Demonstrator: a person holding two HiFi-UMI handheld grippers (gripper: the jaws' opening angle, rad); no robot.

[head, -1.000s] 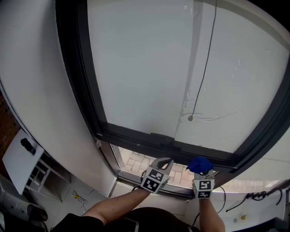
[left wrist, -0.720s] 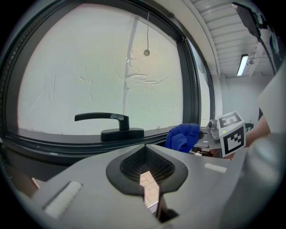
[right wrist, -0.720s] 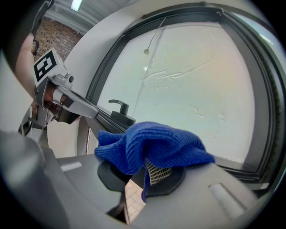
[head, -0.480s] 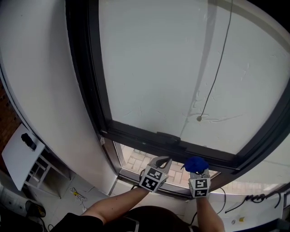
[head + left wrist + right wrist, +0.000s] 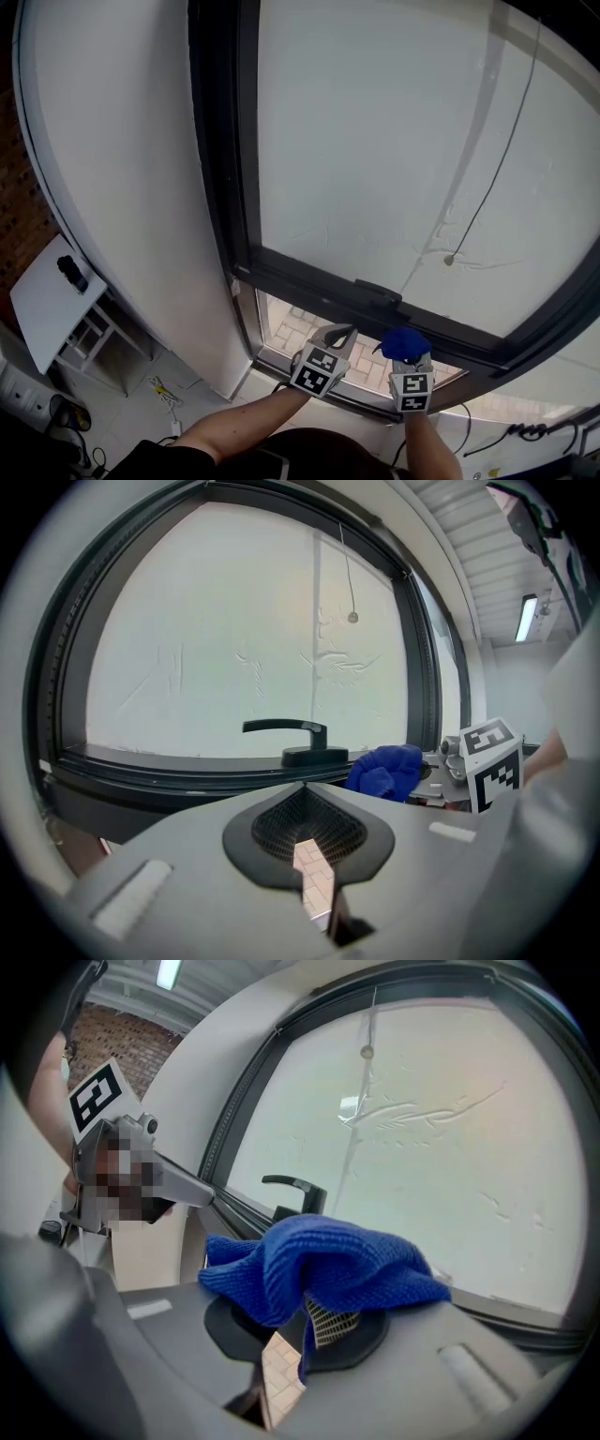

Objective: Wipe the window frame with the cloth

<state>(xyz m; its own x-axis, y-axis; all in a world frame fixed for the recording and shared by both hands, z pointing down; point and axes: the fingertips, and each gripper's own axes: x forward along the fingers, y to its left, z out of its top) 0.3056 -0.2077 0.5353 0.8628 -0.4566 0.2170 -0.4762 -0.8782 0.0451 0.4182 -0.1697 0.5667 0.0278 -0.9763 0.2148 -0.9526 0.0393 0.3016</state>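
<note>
The window [image 5: 394,169] fills most of the head view, its dark frame [image 5: 309,286] running down the left side and across the bottom rail, where the handle [image 5: 379,291] sits; a thin cord [image 5: 450,260] hangs against the pane; over the last second the view has swung so that the frame's left upright now stands nearer the middle, while both grippers have stayed low, just under the bottom rail; the left gripper [image 5: 307,832] has its fingers together on nothing; the right gripper [image 5: 314,1321], which has drawn a little closer to the left one, has its fingers clamped on the blue cloth [image 5: 323,1260], bunched over their tips; the cloth is near the rail beside the handle, but I cannot tell that it touches; so wiping has probably not begun, and the shift looks like lining up on the frame for a first pass.
</note>
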